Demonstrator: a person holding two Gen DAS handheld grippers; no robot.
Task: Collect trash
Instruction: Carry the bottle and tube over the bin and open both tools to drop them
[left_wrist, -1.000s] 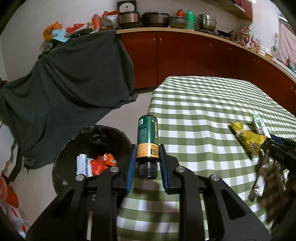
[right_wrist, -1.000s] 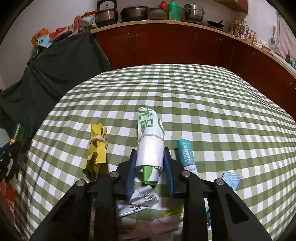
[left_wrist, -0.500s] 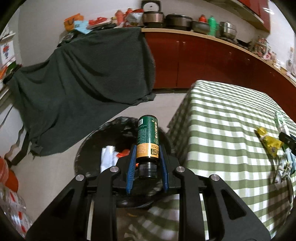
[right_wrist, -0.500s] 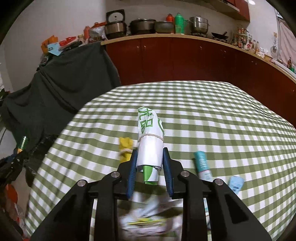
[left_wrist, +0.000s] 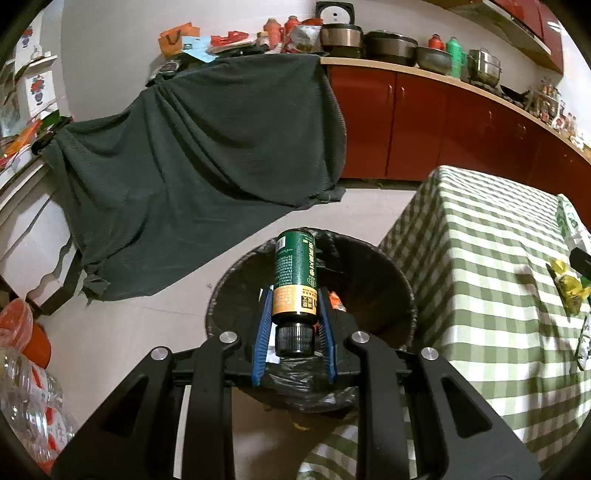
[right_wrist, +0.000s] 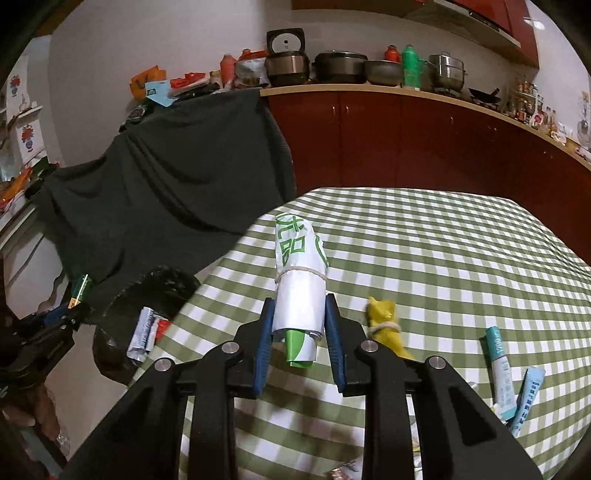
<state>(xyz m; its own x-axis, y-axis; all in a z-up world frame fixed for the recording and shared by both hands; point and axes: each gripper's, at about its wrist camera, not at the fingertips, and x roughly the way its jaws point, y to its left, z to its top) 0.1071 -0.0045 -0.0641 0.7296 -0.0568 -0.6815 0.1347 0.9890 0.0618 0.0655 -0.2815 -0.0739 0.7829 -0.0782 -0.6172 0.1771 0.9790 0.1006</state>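
My left gripper (left_wrist: 294, 306) is shut on a green bottle (left_wrist: 296, 273) with an orange label band and black cap, held over the black-lined trash bin (left_wrist: 384, 291) on the floor. My right gripper (right_wrist: 300, 325) is shut on a rolled white-and-green wrapper (right_wrist: 301, 280) tied with a band, held above the left part of the checked table (right_wrist: 443, 258). The right wrist view also shows the bin (right_wrist: 166, 284) left of the table, with a silver wrapper (right_wrist: 142, 328) in it, and the left gripper's bottle (right_wrist: 80, 290) above it.
A knotted yellow wrapper (right_wrist: 384, 321) and teal tubes (right_wrist: 498, 350) lie on the table. A dark cloth (left_wrist: 192, 166) drapes furniture behind the bin. Red cabinets (left_wrist: 443, 129) run along the back wall. Plastic bottles (left_wrist: 29, 398) sit at lower left.
My left gripper has swung left off the table with the bottle to above the bin. My right gripper has lifted the rolled wrapper off the table and moved left toward the bin.
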